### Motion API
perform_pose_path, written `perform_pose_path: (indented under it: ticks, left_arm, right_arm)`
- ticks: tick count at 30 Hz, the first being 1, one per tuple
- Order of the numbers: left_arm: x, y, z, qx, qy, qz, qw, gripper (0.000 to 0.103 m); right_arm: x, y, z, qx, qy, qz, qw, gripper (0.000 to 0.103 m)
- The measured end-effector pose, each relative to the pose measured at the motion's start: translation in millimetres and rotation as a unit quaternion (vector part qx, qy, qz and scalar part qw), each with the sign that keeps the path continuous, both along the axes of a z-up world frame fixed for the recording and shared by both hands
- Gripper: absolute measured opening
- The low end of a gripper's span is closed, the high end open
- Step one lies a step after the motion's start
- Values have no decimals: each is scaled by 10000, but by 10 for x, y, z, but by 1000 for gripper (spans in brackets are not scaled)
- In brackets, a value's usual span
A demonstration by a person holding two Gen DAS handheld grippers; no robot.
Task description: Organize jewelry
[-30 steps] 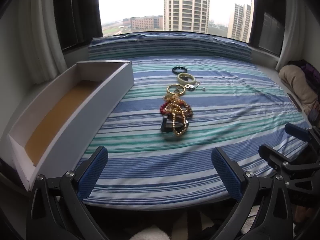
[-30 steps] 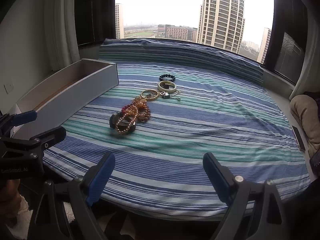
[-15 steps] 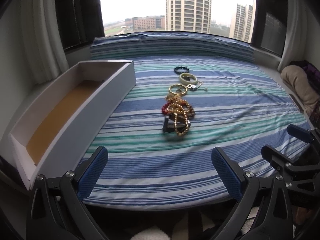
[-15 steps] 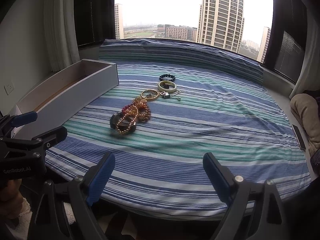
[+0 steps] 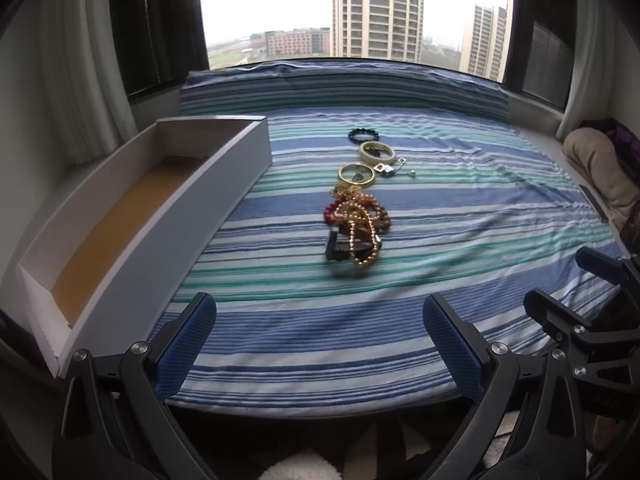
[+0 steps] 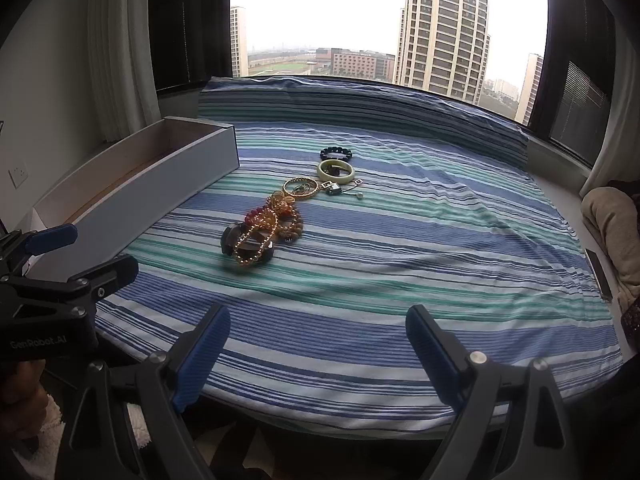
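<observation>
a bed [image 5: 460, 216] in blue, teal and white striped cloth fills the frame below a wide window. the jewelry [image 5: 356, 220], tangled gold beads and smooth bangles, lies mid-frame, right of a long white cardboard box [image 5: 168, 216]. the left tongs [image 5: 320, 340] and right tongs [image 6: 318, 344] both gape, released, low in frame.

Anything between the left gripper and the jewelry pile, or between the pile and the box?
Nothing visible. Bare striped sheet lies between the left gripper and the pile, and between the pile and the open box.

Bedsheet [image 5: 460, 216] striped blue, teal, white; box [image 5: 224, 184] white, tan floor; bangle [image 5: 357, 173] gold; bracelet [image 5: 363, 134] black beads.
</observation>
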State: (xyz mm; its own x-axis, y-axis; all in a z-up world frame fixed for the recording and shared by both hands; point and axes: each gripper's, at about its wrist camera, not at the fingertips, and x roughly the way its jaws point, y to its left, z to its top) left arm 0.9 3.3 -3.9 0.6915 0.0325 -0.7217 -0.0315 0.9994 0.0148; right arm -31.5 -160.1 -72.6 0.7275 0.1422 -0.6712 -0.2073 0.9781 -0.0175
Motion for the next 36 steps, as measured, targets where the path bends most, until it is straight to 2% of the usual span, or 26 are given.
perform_pose_path:
  ticks: [36]
  left_arm:
    - [12,10,-51,12,127,3,9999,103]
  right_arm:
    - [-6,27,-1,-14,14,24,10000,92]
